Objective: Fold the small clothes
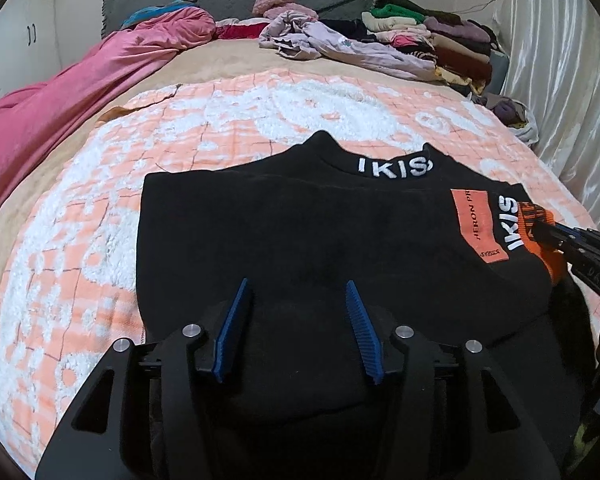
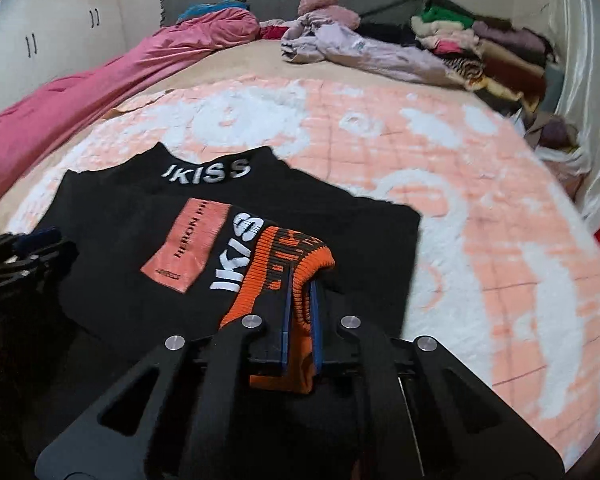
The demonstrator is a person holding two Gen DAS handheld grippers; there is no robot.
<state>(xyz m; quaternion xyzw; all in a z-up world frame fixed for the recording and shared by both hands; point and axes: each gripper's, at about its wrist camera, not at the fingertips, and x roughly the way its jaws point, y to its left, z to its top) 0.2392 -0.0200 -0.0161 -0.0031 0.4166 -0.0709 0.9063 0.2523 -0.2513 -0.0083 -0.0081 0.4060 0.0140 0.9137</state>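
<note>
My right gripper [image 2: 300, 280] pinched the orange-and-black ribbed knit cuff [image 2: 284, 256].
My left gripper [image 1: 296, 312] stood half open, empty, over the black sweatshirt [image 1: 300, 232] lying mid-frame on the peach-and-white fleecy blanket [image 1: 100, 208].

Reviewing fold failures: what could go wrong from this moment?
1. The right gripper pinches only the orange ribbed knit cuff; pulling may stretch it or slip, undoing the sleeve fold.
2. The left gripper is open above the black sweatshirt; nothing pins the body, so it may drag across the peach-and-white fleece blanket.
</note>
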